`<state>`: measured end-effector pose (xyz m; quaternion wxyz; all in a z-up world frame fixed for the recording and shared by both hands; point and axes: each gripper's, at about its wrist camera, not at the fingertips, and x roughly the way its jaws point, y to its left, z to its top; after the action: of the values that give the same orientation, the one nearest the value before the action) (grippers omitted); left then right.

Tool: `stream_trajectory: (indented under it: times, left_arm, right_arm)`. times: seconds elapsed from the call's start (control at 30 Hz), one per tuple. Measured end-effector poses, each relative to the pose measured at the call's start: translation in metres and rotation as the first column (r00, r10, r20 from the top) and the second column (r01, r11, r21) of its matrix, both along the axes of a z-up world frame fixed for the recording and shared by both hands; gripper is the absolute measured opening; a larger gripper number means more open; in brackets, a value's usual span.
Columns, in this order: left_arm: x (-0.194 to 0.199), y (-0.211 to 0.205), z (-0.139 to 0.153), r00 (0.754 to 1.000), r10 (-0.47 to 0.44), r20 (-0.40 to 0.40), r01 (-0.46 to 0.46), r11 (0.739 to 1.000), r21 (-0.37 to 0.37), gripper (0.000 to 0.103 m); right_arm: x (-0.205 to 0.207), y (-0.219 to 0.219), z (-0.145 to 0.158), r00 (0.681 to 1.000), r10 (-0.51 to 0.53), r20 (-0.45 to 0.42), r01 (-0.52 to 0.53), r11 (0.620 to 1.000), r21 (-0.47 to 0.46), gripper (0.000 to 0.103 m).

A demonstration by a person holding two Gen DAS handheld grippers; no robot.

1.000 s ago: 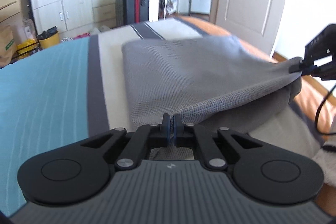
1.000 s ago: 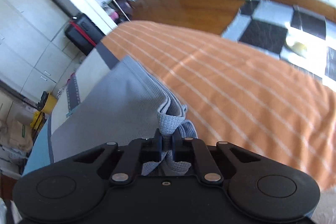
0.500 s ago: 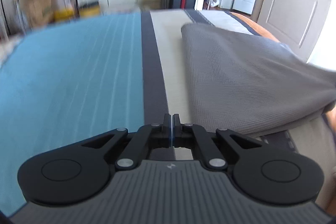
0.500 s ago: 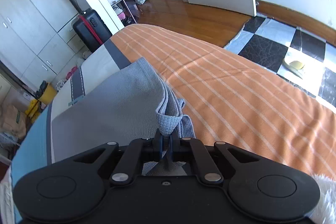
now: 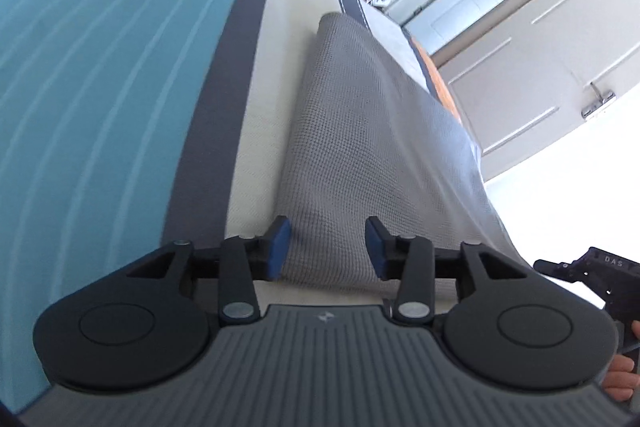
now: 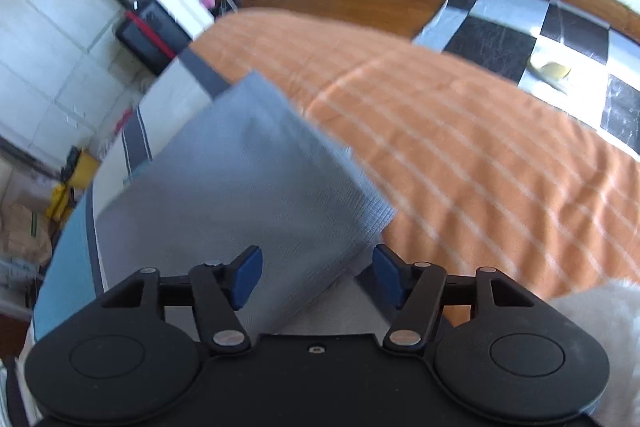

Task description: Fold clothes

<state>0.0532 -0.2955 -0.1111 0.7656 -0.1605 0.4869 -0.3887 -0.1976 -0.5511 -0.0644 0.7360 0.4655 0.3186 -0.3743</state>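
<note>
A folded grey waffle-knit garment (image 5: 360, 131) lies on the cream stripe of the bed cover, and it also shows in the right wrist view (image 6: 248, 187). My left gripper (image 5: 327, 247) is open, its blue pads on either side of the garment's near left edge. My right gripper (image 6: 316, 277) is open over the garment's near right corner. Neither holds anything. The right gripper's black body (image 5: 596, 279) shows at the lower right of the left wrist view.
The bed cover has a teal part (image 5: 100, 67), a dark grey band (image 5: 216, 131) and an orange striped part (image 6: 480, 163). A black suitcase (image 6: 152, 31) stands by white cupboards. A white door (image 5: 540, 39) and checkered floor (image 6: 540, 39) lie beyond the bed.
Both grippers have opened and let go of the grey garment, which now lies folded flat on the bed. The left gripper has tilted and moved back over the garment's near edge.
</note>
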Motion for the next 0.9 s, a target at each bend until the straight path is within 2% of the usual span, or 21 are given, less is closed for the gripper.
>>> stream_trajectory:
  times: [0.13,0.17,0.2,0.27,0.3,0.33,0.37,0.4,0.43,0.53,0.6,0.63,0.73,0.77,0.87,0.9]
  left_arm:
    - [-0.009,-0.006,-0.001,0.998,-0.025,0.059,0.024,0.999,0.022,0.041]
    - [-0.01,-0.004,-0.002,0.999,-0.02,0.05,0.019,1.0,0.004,0.047]
    - [-0.008,-0.002,-0.004,1.0,-0.01,0.02,0.01,0.999,-0.037,0.059]
    - [-0.001,0.002,-0.008,0.999,0.01,-0.045,-0.015,0.994,-0.109,0.065]
    - [0.001,0.003,-0.009,0.998,0.014,-0.063,-0.021,0.992,-0.123,0.063]
    - [0.001,0.002,-0.008,0.999,0.015,-0.051,-0.021,0.994,-0.104,0.06]
    - [-0.001,0.0,-0.006,1.0,0.015,-0.023,-0.017,0.998,-0.066,0.039]
    - [-0.003,-0.001,-0.004,1.0,0.015,0.019,-0.015,1.0,-0.005,0.016]
    - [-0.005,-0.003,-0.001,0.998,0.013,0.068,-0.018,0.997,0.07,0.009]
    - [-0.006,0.005,0.001,0.99,0.072,0.118,-0.09,0.983,0.159,0.006]
    - [-0.003,0.012,-0.002,0.992,0.075,0.102,-0.089,0.985,0.146,0.006]
    - [-0.002,0.015,-0.002,0.993,0.078,0.09,-0.09,0.987,0.136,0.006]
    - [-0.004,0.015,0.001,0.993,0.069,0.095,-0.082,0.987,0.137,0.006]
    - [-0.006,0.013,0.003,0.993,0.064,0.104,-0.078,0.988,0.13,0.009]
    - [-0.011,0.011,0.008,0.991,0.044,0.129,-0.056,0.994,0.093,0.01]
    - [-0.011,0.011,0.009,0.991,0.04,0.131,-0.051,0.996,0.08,0.014]
  right_arm:
    - [0.01,-0.003,-0.02,0.999,0.032,0.024,-0.034,0.994,0.108,0.067]
    - [0.012,-0.004,-0.026,1.0,0.02,0.024,-0.023,0.991,0.13,0.067]
    - [0.012,-0.006,-0.032,1.0,-0.012,0.026,0.008,0.989,0.145,0.069]
    - [0.012,-0.009,-0.043,0.995,-0.099,0.035,0.092,0.984,0.149,0.078]
    - [0.011,-0.008,-0.048,0.987,-0.152,0.043,0.145,0.981,0.131,0.079]
    - [0.011,-0.006,-0.05,0.98,-0.192,0.053,0.187,0.978,0.088,0.077]
    - [0.012,-0.002,-0.05,0.973,-0.222,0.064,0.221,0.975,0.025,0.07]
    - [0.014,0.001,-0.047,0.975,-0.207,0.079,0.211,0.977,-0.039,0.037]
    - [0.018,0.003,-0.042,0.984,-0.156,0.091,0.165,0.981,-0.104,0.018]
    - [0.017,0.019,-0.017,0.984,-0.104,0.145,0.14,0.954,-0.265,0.017]
    - [0.014,0.03,-0.007,0.987,-0.095,0.128,0.134,0.93,-0.343,0.016]
    - [0.014,0.03,-0.009,0.988,-0.108,0.106,0.138,0.93,-0.341,0.016]
    - [0.01,0.016,-0.026,0.985,-0.165,0.058,0.174,0.958,-0.23,0.016]
    - [0.009,0.013,-0.028,0.983,-0.176,0.056,0.184,0.96,-0.211,0.016]
    - [0.017,0.022,-0.02,0.989,-0.145,0.032,0.148,0.949,-0.279,0.016]
    - [0.022,0.026,-0.016,0.992,-0.127,0.015,0.125,0.942,-0.311,0.017]
